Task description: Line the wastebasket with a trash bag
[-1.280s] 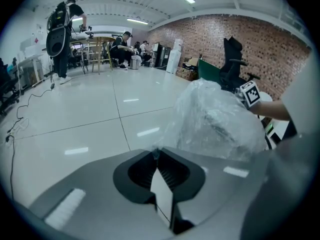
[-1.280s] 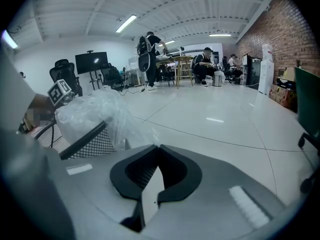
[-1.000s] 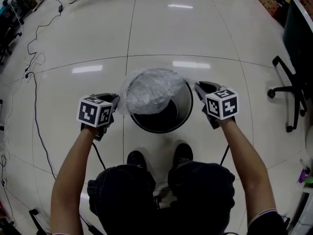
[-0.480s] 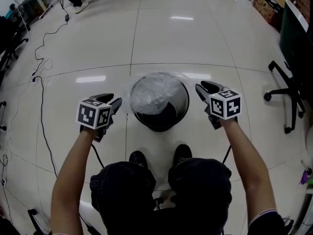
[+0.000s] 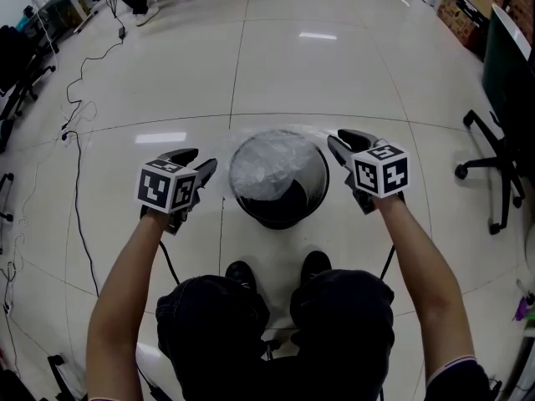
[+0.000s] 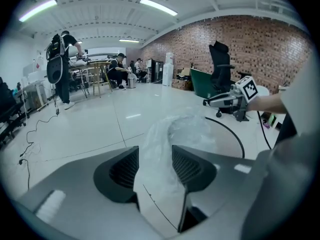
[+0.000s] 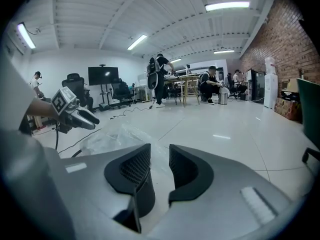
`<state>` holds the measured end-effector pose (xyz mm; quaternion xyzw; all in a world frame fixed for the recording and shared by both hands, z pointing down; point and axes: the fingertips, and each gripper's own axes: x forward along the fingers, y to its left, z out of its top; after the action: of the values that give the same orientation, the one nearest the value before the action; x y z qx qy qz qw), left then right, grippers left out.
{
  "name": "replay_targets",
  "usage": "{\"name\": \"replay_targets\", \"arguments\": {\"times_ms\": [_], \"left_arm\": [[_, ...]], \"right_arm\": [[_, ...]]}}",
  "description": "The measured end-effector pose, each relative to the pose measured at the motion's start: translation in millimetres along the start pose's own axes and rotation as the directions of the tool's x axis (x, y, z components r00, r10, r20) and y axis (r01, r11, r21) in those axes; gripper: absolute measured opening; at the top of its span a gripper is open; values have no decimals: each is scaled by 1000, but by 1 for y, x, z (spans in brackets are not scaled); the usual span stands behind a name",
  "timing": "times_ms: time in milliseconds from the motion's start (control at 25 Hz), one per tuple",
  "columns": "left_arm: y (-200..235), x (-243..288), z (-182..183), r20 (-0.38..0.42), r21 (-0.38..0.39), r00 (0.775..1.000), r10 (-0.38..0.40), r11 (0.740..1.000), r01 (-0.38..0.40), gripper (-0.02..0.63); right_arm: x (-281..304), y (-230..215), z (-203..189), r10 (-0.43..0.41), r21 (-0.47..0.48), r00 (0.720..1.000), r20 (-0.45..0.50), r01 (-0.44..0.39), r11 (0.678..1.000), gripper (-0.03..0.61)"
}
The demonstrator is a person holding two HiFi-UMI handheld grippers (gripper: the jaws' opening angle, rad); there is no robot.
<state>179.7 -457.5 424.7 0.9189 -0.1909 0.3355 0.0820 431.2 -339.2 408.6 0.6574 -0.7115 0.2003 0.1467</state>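
Note:
A round dark wastebasket (image 5: 292, 211) stands on the floor in front of my feet, with a clear trash bag (image 5: 266, 167) bunched over its mouth. My left gripper (image 5: 199, 159) hangs just left of the rim. Its jaws have just been opening and now stand wide. In the left gripper view a strip of bag film (image 6: 160, 159) still lies loose between the jaws of that gripper (image 6: 155, 151). My right gripper (image 5: 343, 140) hovers at the rim's right side. Its jaws have also been opening, and in the right gripper view that gripper (image 7: 160, 151) has nothing in its gap.
A black office chair (image 5: 500, 144) stands at the right. Cables (image 5: 71, 140) run over the pale tiled floor at the left. Cardboard boxes (image 5: 461, 5) sit far right by a brick wall (image 6: 250, 44). People work at tables (image 7: 185, 86) in the distance.
Both grippers have risen beside the wastebasket and their jaws have spread apart. The bag's edge has left the left jaws' pinch and the bag has drawn in over the basket's mouth.

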Motion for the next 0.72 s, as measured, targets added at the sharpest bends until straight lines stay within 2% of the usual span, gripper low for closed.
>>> {"name": "replay_targets", "arguments": {"times_ms": [160,280,400,600,640,720], "left_arm": [[-4,16,30,39,35,999,-31,999,30,206],[-9,31,45,36,78,997,-69,995,66,234],[-10,47,47,2,110,996,-91,990,90,241],[-9,65,40,-39,114,994,-107,987,111,226],[-9,65,39,-37,115,994,-105,987,109,213],[-11,61,40,-17,123,994,-106,987,107,86]], "right_arm": [[15,7,14,44,-21,999,-3,-44,999,143],[27,15,21,92,-34,996,-16,-93,995,187],[38,21,19,125,-48,991,-47,-127,991,189],[53,28,8,143,-73,983,-116,-152,986,189],[54,28,5,141,-82,981,-131,-153,985,171],[54,28,2,135,-100,980,-144,-150,984,53]]}}
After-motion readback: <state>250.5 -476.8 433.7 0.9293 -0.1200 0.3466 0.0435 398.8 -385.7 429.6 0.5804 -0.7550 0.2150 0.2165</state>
